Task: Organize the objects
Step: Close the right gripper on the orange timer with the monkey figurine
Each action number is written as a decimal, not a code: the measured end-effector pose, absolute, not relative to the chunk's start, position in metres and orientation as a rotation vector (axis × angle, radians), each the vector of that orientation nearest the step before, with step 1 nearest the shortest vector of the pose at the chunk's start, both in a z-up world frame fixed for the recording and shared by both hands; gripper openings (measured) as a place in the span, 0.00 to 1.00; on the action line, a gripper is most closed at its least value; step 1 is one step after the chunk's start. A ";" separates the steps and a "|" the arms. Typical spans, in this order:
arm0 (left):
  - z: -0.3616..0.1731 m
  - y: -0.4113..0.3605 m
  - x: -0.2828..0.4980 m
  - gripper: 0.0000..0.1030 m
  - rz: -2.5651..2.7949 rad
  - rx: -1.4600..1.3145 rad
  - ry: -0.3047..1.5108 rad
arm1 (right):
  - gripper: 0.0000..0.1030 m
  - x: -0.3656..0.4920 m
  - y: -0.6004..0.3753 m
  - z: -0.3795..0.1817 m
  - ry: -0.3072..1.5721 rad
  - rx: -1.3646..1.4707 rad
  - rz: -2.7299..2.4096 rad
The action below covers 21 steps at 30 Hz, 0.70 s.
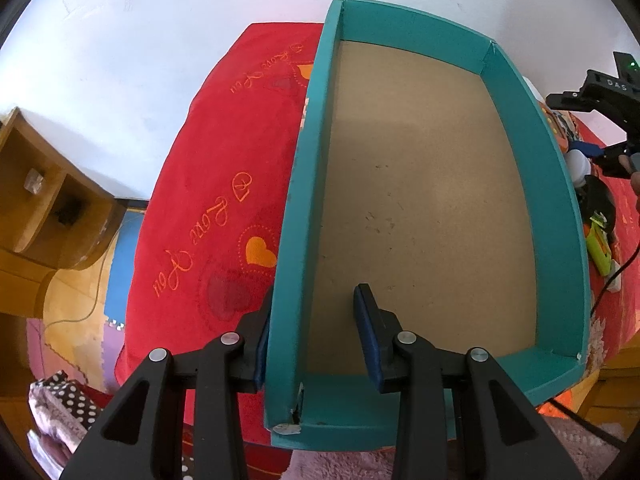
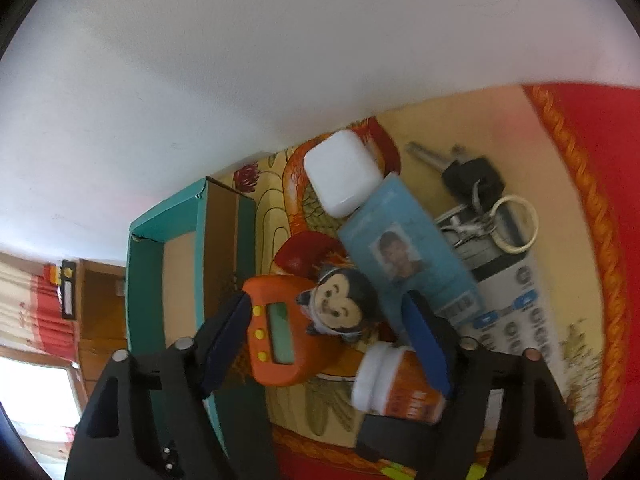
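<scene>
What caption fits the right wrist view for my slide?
Open right gripper above an orange toy watch beside the teal box.

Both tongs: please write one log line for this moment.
left tongs: shut on box wall | right tongs: open, around orange toy | box: empty

Black gripper (image 1: pixel 316 336), blue pads, silver screws

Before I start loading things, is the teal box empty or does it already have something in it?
Empty. The left wrist view shows the teal box with its brown floor bare from wall to wall.
</scene>
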State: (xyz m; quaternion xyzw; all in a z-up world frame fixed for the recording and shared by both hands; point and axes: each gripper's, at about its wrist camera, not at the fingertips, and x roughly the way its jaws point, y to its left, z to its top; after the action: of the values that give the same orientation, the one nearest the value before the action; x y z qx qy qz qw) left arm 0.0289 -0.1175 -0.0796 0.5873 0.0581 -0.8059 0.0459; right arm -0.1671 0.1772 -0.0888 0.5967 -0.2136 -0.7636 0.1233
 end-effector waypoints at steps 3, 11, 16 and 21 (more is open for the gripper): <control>-0.079 -0.117 0.028 0.36 -2.469 1.798 0.156 | 0.66 -0.165 0.172 -0.091 -0.655 1.742 -2.225; -0.081 -0.117 0.027 0.36 -2.485 1.810 0.138 | 0.42 -0.155 0.166 -0.083 -0.671 1.663 -2.293; -0.080 -0.117 0.026 0.36 -2.493 1.817 0.125 | 0.29 -0.146 0.152 -0.064 -0.547 1.564 -2.392; -0.081 -0.118 0.023 0.36 -2.498 1.819 0.123 | 0.30 -0.149 0.131 -0.056 -0.391 1.535 -2.402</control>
State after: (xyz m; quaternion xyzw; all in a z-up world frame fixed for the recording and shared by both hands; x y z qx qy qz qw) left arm 0.0233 -0.1184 -0.0811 0.5881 0.0397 -0.8075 0.0247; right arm -0.1488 0.1315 -0.0563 0.5287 -0.1348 -0.8276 0.1317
